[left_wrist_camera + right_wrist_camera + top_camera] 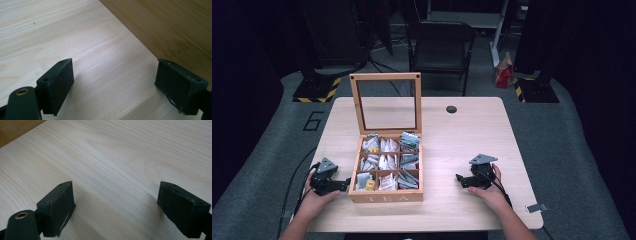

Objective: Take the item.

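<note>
While the open tea box point(385, 192) is sitting mid-frame on the desk point(462, 135), the left gripper point(346, 184) and right gripper point(459, 178) are resting gaping and empty at its sides. Judging from this, the left should be steadying the wall while the right is approaching the sachets point(387, 161) from above

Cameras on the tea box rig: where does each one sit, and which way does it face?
High view: above the person's side, facing forward and down on the table and open tea box; forearms, left gripper, right gripper.
Left gripper view: rides the left gripper, looks along its open jaws at tabletop and the box's side wall.
Right gripper view: rides the right gripper, open jaws over tabletop.
Shared: both gripper views show pale tabletop and the box's wood.
</note>
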`<state>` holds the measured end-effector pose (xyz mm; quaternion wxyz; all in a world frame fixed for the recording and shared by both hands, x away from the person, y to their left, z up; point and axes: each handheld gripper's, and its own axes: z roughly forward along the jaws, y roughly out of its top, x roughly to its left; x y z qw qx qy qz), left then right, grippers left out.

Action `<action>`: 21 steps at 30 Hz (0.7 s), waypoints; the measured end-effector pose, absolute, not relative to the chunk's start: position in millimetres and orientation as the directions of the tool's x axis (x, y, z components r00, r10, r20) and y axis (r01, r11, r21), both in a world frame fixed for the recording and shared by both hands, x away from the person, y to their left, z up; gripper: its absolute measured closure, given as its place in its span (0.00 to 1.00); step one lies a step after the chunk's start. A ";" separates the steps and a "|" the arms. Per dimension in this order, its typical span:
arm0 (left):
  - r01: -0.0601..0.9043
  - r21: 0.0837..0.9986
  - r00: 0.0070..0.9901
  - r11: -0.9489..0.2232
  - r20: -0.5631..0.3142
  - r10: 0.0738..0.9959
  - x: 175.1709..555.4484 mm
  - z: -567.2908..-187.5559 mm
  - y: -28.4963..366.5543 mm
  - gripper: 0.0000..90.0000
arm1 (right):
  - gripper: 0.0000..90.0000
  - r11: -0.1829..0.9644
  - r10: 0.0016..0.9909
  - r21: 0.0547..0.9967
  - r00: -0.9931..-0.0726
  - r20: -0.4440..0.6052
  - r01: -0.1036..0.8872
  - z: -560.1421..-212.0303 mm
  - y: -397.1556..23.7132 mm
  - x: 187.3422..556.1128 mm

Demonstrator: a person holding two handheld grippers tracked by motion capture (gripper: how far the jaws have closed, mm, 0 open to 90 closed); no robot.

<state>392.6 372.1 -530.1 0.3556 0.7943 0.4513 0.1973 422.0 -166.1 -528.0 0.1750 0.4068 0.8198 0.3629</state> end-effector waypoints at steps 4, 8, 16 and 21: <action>0.577 0.743 0.515 -0.340 -0.008 0.857 392.6 -530.1 372.1 0.16 | 0.14 0.405 0.795 0.738 -0.607 0.007 0.539 -528.1 -166.0 422.0; 0.577 0.743 0.515 -0.340 -0.008 0.857 392.6 -530.1 372.1 0.16 | 0.14 0.409 0.792 0.737 -0.610 0.006 0.538 -528.0 -166.4 421.9; 0.577 0.743 0.515 -0.340 -0.008 0.857 392.6 -530.0 372.1 0.16 | 0.15 0.409 0.793 0.735 -0.609 0.007 0.541 -527.8 -166.4 421.6; 0.577 0.743 0.515 -0.340 -0.008 0.857 392.6 -530.0 372.1 0.16 | 0.17 0.403 0.799 0.739 -0.601 0.003 0.540 -527.8 -166.8 421.9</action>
